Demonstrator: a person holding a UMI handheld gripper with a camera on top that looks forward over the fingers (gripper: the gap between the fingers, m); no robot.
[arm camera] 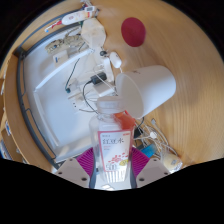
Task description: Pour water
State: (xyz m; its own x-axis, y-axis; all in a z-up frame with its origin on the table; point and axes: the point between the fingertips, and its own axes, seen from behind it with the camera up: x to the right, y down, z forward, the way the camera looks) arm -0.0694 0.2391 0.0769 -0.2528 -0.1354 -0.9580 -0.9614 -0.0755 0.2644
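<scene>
My gripper (pixel 112 168) is shut on a clear plastic water bottle (pixel 112 148) with a white label bearing red print. Both magenta pads (pixel 88 160) press on its sides. The bottle stands upright between the fingers, with its neck and an orange-red bit near the top (pixel 123 119). Just beyond the bottle a white cup or pitcher (pixel 148 86) lies tilted, its opening toward the bottle's top. Both are over a white tray (pixel 55 95) on a wooden table (pixel 185 120).
A dark red round lid or cup (pixel 133 31) stands on the table beyond the white vessel. Cables and small white fittings (pixel 92 37) lie on the tray's far part. Small clutter (pixel 160 145) lies to the right of the bottle.
</scene>
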